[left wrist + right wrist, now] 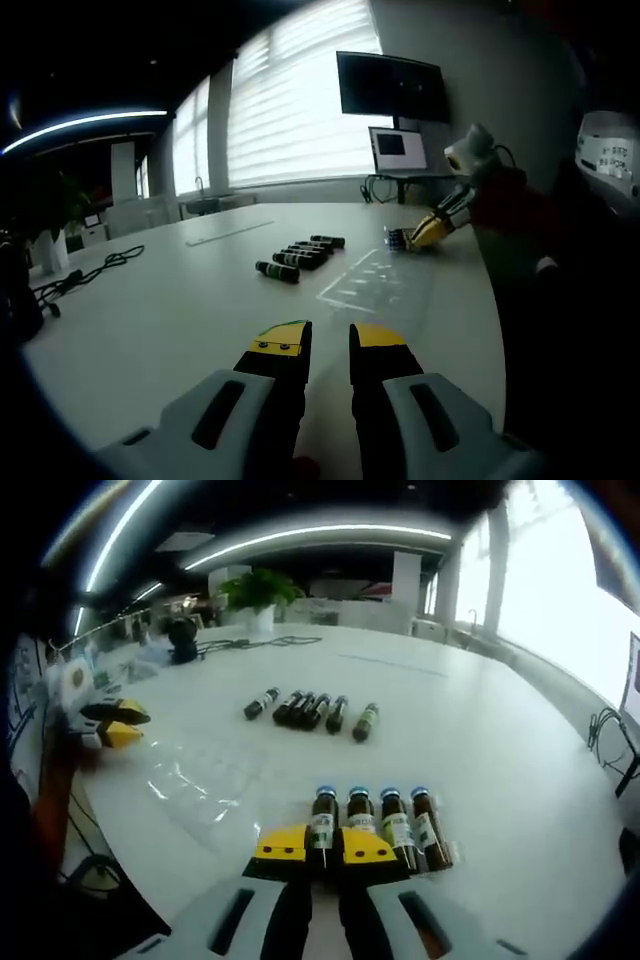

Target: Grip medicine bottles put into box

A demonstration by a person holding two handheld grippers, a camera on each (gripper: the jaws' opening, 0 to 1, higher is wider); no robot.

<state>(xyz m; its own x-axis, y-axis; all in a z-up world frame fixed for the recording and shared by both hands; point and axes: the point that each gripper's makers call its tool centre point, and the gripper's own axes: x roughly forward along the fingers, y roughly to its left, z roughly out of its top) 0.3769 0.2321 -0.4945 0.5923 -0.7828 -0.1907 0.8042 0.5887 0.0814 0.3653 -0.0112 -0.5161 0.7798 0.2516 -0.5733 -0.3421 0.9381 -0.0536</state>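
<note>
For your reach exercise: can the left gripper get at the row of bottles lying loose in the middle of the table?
Probably yes. The left gripper is open, and bare table lies between it and the loose bottles; nothing stands in the way.

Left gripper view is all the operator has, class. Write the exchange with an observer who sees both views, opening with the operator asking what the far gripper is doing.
Operator: What is the far gripper doing?
Observer: The right gripper has its jaws closed either side of the leftmost bottle.
Operator: Is that bottle alone?
Observer: No, it is one of a row of four blue-capped bottles, side by side.
Operator: Anything different among the loose bottles?
Observer: Among the loose bottles lying on the table, the end bottle carries a green label and lies slightly apart.
</note>
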